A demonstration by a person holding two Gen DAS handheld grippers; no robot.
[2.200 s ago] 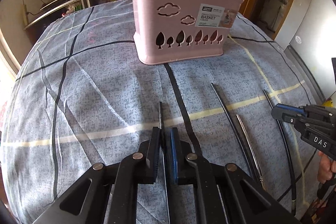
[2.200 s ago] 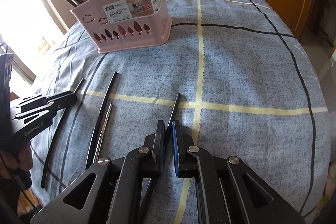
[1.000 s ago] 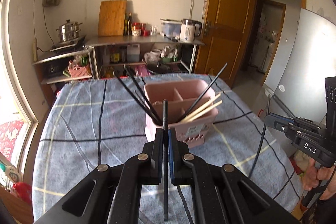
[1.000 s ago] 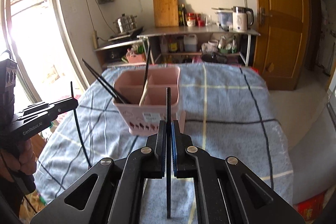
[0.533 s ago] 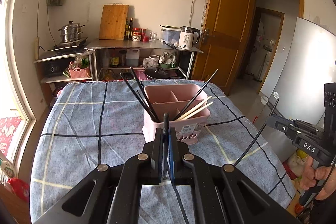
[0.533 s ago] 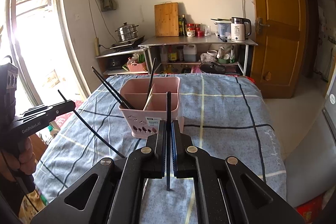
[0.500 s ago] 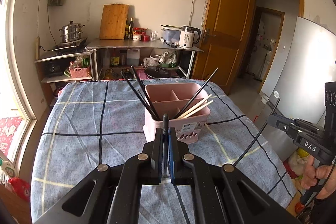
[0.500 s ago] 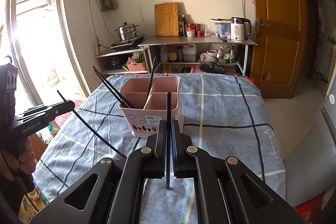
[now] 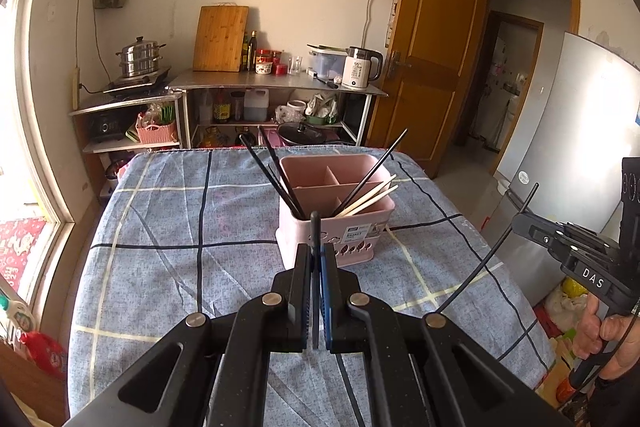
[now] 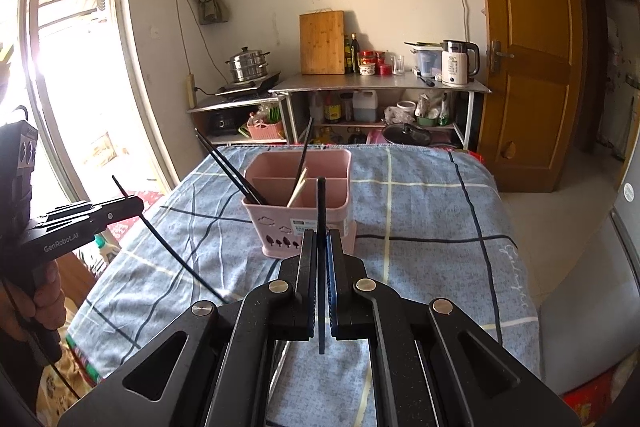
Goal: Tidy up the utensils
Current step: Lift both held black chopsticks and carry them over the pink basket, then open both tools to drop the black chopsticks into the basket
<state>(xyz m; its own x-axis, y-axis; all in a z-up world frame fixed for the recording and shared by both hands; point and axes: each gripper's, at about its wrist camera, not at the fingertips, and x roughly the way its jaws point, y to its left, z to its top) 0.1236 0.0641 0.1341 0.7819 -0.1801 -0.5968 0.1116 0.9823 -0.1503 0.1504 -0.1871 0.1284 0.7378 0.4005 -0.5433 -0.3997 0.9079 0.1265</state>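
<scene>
A pink utensil basket stands on the blue checked table, holding black and pale wooden chopsticks. My left gripper is shut on a black chopstick, held upright, in the air in front of the basket. My right gripper is shut on another black chopstick, also raised before the basket. The right gripper shows in the left wrist view with its chopstick slanting down. The left gripper shows in the right wrist view with its chopstick.
A metal shelf unit with a kettle, cutting board and steamer pot stands behind the table. A wooden door is at the right, a fridge at the far right, a window at the left.
Both grippers lifted their chopsticks off the table and drew back and up from the basket. In the last half second they moved only slightly.
</scene>
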